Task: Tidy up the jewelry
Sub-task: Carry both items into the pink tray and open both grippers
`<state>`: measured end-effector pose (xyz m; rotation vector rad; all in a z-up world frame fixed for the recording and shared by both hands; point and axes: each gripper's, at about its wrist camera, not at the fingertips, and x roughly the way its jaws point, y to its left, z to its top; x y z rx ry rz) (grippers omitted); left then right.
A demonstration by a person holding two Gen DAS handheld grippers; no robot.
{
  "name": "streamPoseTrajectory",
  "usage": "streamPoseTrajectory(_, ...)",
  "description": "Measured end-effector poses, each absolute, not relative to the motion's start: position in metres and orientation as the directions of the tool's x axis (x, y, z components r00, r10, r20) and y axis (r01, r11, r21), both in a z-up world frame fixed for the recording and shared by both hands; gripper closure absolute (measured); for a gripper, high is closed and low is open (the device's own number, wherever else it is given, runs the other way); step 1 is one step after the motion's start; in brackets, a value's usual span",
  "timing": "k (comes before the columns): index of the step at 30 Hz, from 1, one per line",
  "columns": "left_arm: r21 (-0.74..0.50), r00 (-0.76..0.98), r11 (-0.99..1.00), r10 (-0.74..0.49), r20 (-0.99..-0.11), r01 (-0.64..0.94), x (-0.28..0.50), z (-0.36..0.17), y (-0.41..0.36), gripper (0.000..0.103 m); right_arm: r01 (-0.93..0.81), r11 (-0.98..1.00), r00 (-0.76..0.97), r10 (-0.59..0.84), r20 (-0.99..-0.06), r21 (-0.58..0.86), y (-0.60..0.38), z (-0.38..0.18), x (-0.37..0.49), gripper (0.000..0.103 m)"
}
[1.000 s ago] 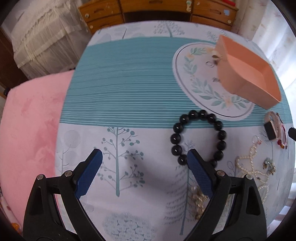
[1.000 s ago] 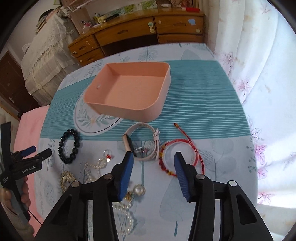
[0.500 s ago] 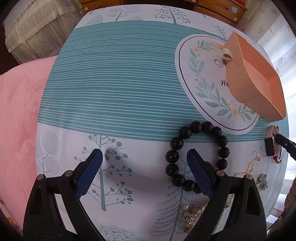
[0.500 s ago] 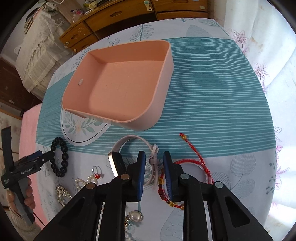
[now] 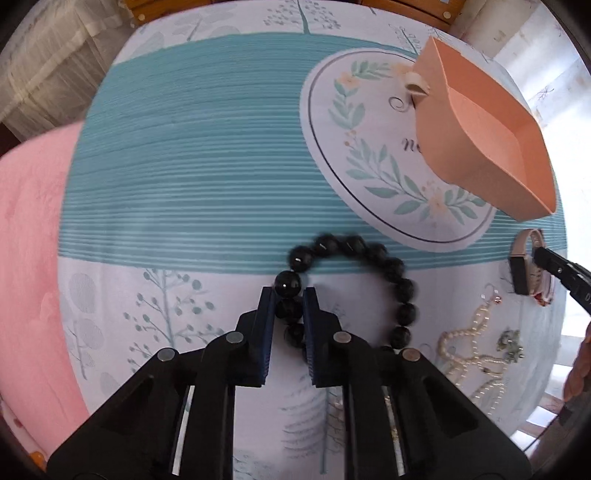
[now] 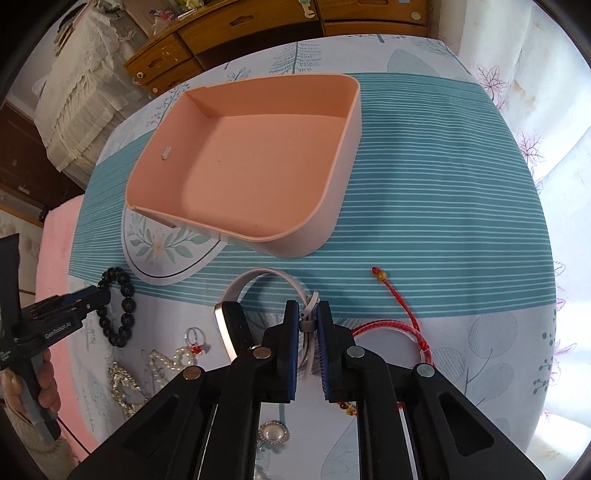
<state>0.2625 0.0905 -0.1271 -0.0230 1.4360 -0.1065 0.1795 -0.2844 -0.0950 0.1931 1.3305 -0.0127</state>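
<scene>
My left gripper (image 5: 290, 295) is shut on the black bead bracelet (image 5: 402, 288), gripping the beads on its left side; the bracelet lies on the tablecloth. My right gripper (image 6: 308, 314) is shut on the pale strap of the pink smart band (image 6: 258, 277), whose dark face (image 6: 231, 328) lies to the left. The empty pink tray (image 6: 266, 236) stands just beyond the band. In the left wrist view the tray (image 5: 461, 147) is at the far right, and the band (image 5: 521, 266) lies below it. The bracelet also shows in the right wrist view (image 6: 127, 295).
A red cord bracelet (image 6: 402, 325), a pearl necklace (image 5: 465, 343), a small ring (image 6: 194, 338), a pearl brooch (image 6: 273, 432) and a gold chain (image 6: 122, 384) lie on the cloth near me. A wooden dresser (image 6: 258, 22) stands beyond the table. A pink cushion (image 5: 26, 258) is on the left.
Both grippers have moved forward and closed: the left onto the black bead bracelet, the right from nearly shut to tight on the band's strap.
</scene>
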Motion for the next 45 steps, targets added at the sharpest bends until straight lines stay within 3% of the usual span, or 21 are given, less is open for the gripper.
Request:
streamPoseTrajectory(7, -0.186, 0.23, 0.978, -0.203, -0.952, 0.094, 0.259, -0.085, 0.08, 0.091, 0.112, 0.975, 0.292, 0.151, -0.945, 0.191, -0.285, -0.069, 0.166, 0.093)
streamPoseTrajectory(20, -0.201, 0.361, 0.954, -0.273, -0.892, 0.224, 0.222, 0.006, 0.037, 0.091, 0.062, 0.963, 0.422, 0.214, -0.881, 0.263, -0.281, 0.006, 0.147, 0.093)
streamPoseTrajectory(33, -0.263, 0.468, 0.929, -0.36, -0.807, 0.261, 0.262, 0.062, -0.019, 0.091, 0.21, 0.939, 0.476, 0.145, -0.867, 0.272, -0.296, -0.004, 0.201, 0.093)
streamPoseTrajectory(39, -0.262, 0.499, 0.929, -0.362, -0.787, 0.26, 0.289, 0.05, -0.04, 0.091, 0.243, 0.937, 0.432, 0.127, -0.893, 0.251, -0.297, -0.042, 0.234, 0.093)
streamPoseTrajectory(45, -0.19, 0.433, 0.952, -0.28, -0.857, 0.24, 0.315, -0.013, -0.047, 0.091, 0.225, 0.952, 0.39, 0.108, -0.915, 0.209, -0.292, -0.068, 0.24, 0.093)
